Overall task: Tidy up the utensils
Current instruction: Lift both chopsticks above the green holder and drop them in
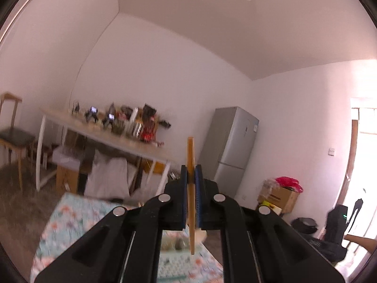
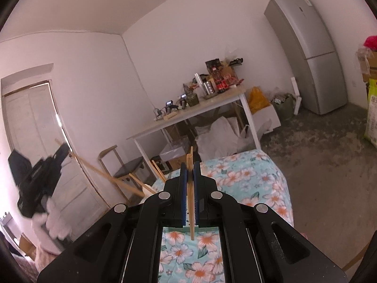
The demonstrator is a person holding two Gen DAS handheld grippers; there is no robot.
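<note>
One slim wooden chopstick (image 1: 190, 188) is clamped in the left gripper (image 1: 191, 176), another (image 2: 190, 188) in the right gripper (image 2: 190, 176), above a floral tablecloth (image 2: 247, 172); mid-carry, a holder is needed next

1 wooden chopstick (image 1: 190, 165) upright, clamped mid-length; second wooden chopstick (image 2: 190, 165) likewise upright, clamped above floral cloth.

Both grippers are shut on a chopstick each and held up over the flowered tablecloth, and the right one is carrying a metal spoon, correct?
Not quite. The right gripper holds no spoon: the right wrist view shows it shut on wooden chopsticks. The rest stands: the left gripper is shut on a chopstick, above the flowered tablecloth.
</note>
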